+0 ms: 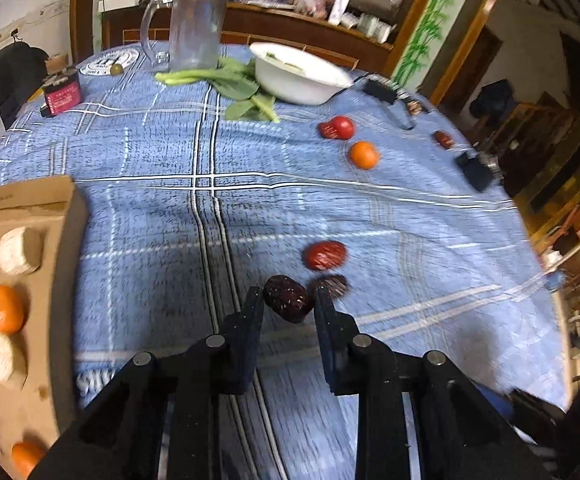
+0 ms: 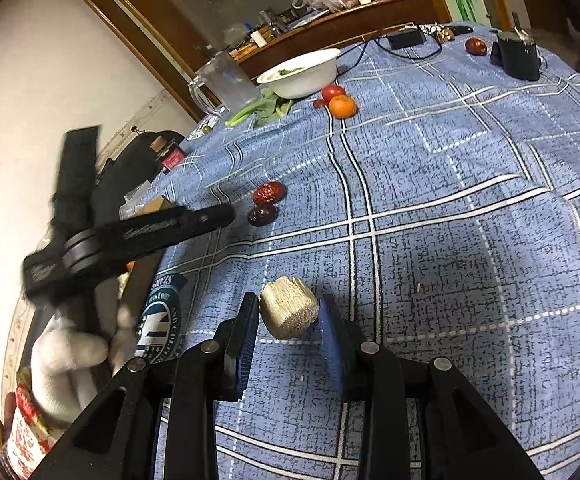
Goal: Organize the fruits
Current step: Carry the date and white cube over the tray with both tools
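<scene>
My left gripper [image 1: 287, 300] is shut on a dark red date [image 1: 287, 298] and holds it above the blue checked cloth [image 1: 169, 208]. Two more red dates [image 1: 325, 255] lie just beyond it. A cardboard tray [image 1: 21, 280] at the left holds oranges [image 1: 5, 308] and pale corn pieces [image 1: 17, 250] in its holes. My right gripper [image 2: 290, 314] is shut on a pale piece of corn cob [image 2: 288, 312] above the cloth. The left gripper [image 2: 209, 216] also shows in the right wrist view, beside the dates [image 2: 267, 193].
A white bowl [image 1: 298, 76], leafy greens [image 1: 233, 84] and a clear jug [image 1: 195, 28] stand at the far side. A tomato [image 1: 342, 127] and an orange [image 1: 364, 155] lie at the right. Black devices [image 1: 476, 170] sit at the right edge.
</scene>
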Motion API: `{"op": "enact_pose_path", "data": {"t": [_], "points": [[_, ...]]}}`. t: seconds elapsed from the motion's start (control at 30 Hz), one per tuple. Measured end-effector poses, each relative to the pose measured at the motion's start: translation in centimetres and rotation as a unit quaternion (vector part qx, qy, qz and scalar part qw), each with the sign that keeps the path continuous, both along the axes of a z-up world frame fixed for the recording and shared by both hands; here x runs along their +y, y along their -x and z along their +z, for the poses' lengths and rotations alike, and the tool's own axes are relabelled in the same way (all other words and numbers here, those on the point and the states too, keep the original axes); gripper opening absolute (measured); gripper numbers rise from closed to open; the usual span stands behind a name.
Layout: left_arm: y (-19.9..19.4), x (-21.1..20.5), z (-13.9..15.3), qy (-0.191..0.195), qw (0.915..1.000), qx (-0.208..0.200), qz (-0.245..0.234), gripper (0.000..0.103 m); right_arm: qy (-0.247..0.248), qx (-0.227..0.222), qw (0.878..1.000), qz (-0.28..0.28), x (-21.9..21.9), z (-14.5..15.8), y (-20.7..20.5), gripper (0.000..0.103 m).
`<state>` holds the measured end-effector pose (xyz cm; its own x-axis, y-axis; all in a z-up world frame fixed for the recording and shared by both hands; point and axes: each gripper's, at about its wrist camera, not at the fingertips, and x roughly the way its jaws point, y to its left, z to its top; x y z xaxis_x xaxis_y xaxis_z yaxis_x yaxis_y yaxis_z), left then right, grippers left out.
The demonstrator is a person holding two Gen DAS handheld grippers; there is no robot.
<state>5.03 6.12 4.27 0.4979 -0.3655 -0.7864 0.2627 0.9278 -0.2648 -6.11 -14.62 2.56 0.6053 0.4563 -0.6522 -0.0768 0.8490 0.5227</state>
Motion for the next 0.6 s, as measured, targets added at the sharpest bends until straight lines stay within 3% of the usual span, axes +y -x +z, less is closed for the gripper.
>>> {"op": "enact_pose_path", "data": {"t": [0.23,0.43,0.6], "points": [[5.2,6.0,3.3,0.045,0.9986,-0.026,0.009,0.025,0.000,-0.021,0.999,0.026,2.1,2.7,1.1,0.033],[8.2,15.2,4.3,0.032,0.9951,-0.046,0.081,0.025,0.006,-0.034,0.995,0.093,8.4,5.3,0.8,0.034],[9.7,22.6,2.4,0.015,0.9881,-0.032,0.150,0.025,0.023,-0.032,0.986,0.162,16.0,5.8,0.0,0.034]]}}
